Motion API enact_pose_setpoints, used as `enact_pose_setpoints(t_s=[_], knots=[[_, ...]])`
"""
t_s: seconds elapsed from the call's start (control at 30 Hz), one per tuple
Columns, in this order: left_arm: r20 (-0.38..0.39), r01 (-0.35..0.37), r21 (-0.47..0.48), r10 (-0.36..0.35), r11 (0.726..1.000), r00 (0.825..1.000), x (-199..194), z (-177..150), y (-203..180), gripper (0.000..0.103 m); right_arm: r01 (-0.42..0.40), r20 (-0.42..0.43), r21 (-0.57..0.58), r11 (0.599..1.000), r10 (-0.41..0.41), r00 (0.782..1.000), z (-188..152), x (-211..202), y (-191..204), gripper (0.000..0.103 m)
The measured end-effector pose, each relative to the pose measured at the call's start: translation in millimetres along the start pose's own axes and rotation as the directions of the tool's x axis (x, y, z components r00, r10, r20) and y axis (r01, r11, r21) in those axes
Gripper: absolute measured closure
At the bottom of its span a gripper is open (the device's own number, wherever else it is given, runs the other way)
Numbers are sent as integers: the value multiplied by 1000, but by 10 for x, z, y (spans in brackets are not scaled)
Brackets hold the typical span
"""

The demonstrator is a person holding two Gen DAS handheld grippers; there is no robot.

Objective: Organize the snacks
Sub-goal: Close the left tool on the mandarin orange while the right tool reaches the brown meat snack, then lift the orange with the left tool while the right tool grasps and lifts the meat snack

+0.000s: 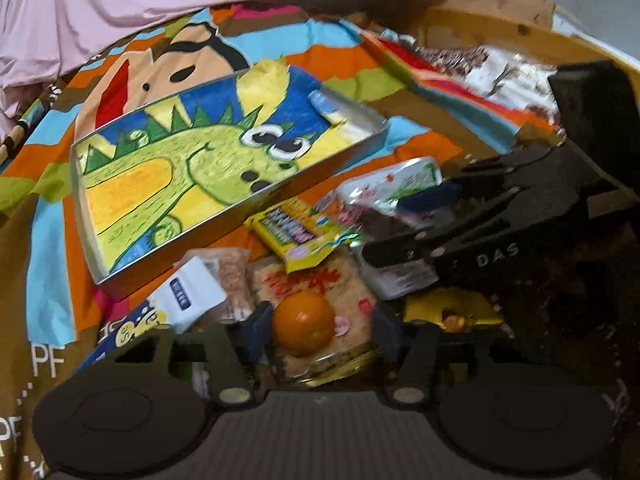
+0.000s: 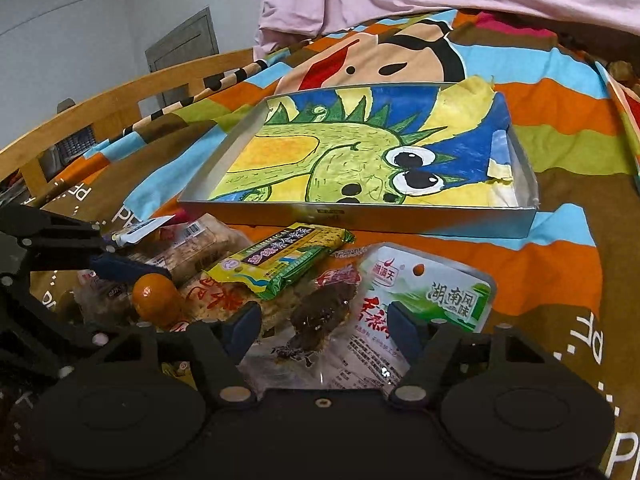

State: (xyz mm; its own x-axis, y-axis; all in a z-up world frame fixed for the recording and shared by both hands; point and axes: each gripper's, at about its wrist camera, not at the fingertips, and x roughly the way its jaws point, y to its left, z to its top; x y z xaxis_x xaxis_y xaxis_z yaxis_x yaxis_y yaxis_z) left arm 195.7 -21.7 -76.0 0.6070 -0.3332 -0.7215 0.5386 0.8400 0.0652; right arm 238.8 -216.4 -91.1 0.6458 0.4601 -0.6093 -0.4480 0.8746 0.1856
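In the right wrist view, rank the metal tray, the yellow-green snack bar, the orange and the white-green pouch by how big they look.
1. metal tray, clearly largest.
2. and 3. white-green pouch and yellow-green snack bar look alike; the hand-held gripper partly hides the pouch, so I won't rank them.
4. orange, smallest.

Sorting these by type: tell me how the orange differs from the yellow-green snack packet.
The orange is a plain round fruit, unwrapped; the yellow-green snack packet is a flat, printed wrapper with crimped ends. The orange sits between the left gripper fingers; the packet lies clear of both grippers, beyond the right gripper. Both rest atop the snack pile, outside the metal tray.
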Motion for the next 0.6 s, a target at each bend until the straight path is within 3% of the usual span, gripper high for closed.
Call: enact_pose_setpoints(t_s=[0.27, 0.5, 0.6], knots=[[-12, -17, -41, 16, 999, 1000, 44, 43, 46, 55, 11, -3, -27, 1000, -11, 1000, -15, 81, 39, 31], [3, -31, -48, 32, 998, 999, 33, 10, 36, 60, 42, 6, -49, 998, -41, 999, -45, 72, 70, 55], [20, -60, -47, 61, 997, 998, 11, -18, 16, 67, 47, 13, -40, 998, -46, 999, -49, 62, 51, 55]])
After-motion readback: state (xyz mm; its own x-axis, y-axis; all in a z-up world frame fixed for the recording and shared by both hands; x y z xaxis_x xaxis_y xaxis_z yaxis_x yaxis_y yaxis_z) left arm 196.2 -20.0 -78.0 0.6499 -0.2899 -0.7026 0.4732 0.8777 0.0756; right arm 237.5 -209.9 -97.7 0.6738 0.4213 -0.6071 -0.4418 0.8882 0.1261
